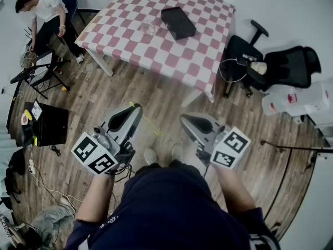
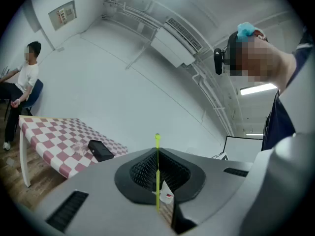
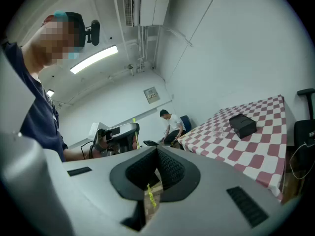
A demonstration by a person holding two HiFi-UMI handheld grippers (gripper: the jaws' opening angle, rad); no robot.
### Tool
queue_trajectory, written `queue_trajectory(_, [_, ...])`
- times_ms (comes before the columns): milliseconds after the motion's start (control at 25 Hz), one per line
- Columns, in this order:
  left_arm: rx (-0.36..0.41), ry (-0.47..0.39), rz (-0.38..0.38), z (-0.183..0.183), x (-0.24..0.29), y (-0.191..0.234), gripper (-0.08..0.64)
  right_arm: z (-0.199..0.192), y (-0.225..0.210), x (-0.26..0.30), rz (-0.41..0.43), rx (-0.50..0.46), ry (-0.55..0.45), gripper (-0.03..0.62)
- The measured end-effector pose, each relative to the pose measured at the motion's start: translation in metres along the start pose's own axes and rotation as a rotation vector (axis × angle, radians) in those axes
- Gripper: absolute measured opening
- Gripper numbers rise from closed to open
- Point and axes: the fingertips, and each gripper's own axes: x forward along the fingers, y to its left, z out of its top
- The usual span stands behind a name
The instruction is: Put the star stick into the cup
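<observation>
My left gripper (image 1: 135, 110) is shut on the star stick (image 1: 131, 104), a thin yellow-green rod. In the left gripper view the star stick (image 2: 157, 171) stands up along the seam of the left gripper (image 2: 157, 151), its knobbed top just past the tips. My right gripper (image 1: 183, 120) is level with it to the right, shut and empty; in its own view the right gripper (image 3: 157, 149) has its jaws together. The clear cup (image 1: 148, 27) stands far ahead on the checked table (image 1: 203, 61), also seen as the cup (image 3: 220, 131) in the right gripper view. Both grippers hang over the wooden floor, well short of the table.
A black box (image 1: 178, 22) lies on the table beside the cup. Black office chairs (image 1: 244, 53) stand to the table's right, with white boxes (image 1: 307, 100) beyond them. A person (image 1: 44, 14) sits at the far left by a stand. A black case (image 1: 49, 124) and cables lie on the floor at the left.
</observation>
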Motion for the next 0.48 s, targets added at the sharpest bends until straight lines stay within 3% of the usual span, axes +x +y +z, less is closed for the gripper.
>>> queue_trajectory(480, [-0.009, 0.020, 0.022, -0.010, 0.031, -0.001, 0.032, -0.001, -0.024, -0.008, 0.027, 0.023, 0.034, 0.015])
